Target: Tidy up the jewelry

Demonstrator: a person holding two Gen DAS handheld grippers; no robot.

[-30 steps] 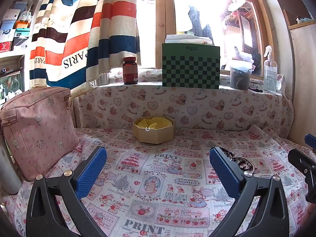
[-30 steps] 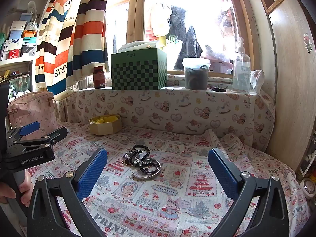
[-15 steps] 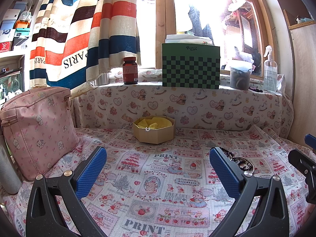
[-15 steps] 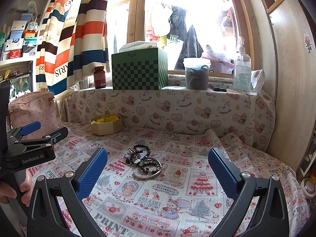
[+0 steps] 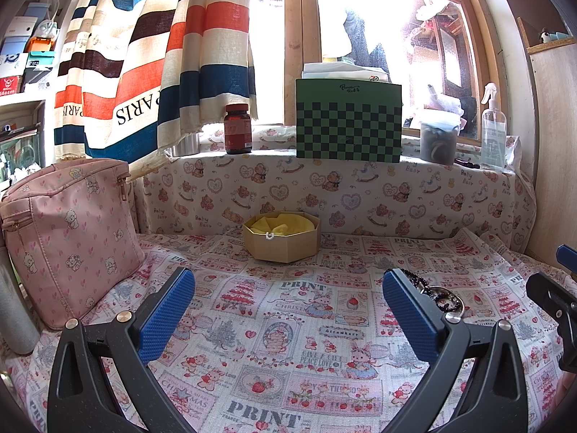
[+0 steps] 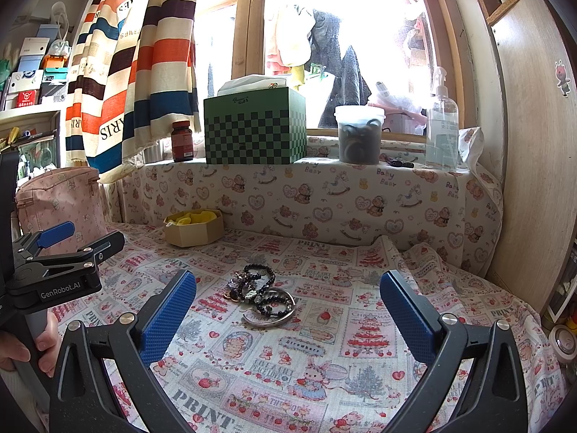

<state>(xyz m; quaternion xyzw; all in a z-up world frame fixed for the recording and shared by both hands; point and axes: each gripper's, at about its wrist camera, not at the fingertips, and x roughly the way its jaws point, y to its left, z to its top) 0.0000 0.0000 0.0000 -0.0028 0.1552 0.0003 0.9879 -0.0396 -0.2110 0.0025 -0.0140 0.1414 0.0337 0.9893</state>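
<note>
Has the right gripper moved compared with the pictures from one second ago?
No. In the right wrist view the jewelry pile and the green checkered box sit where they did, so the right gripper has not shifted noticeably.

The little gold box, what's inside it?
Inside the gold box you can see crumpled yellow cloth filling it. Anything beneath that cloth is covered, so I can't tell.

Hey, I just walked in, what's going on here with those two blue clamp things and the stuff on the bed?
A person holds a two-finger tool in each hand over a printed cloth. Both the left tool and the right tool are open and empty. A tangled pile of bracelets lies on the cloth just ahead of the right tool, untouched. The octagonal box with a yellow lining sits farther back, open, ahead of the left tool. Nothing has been picked up yet.
</note>
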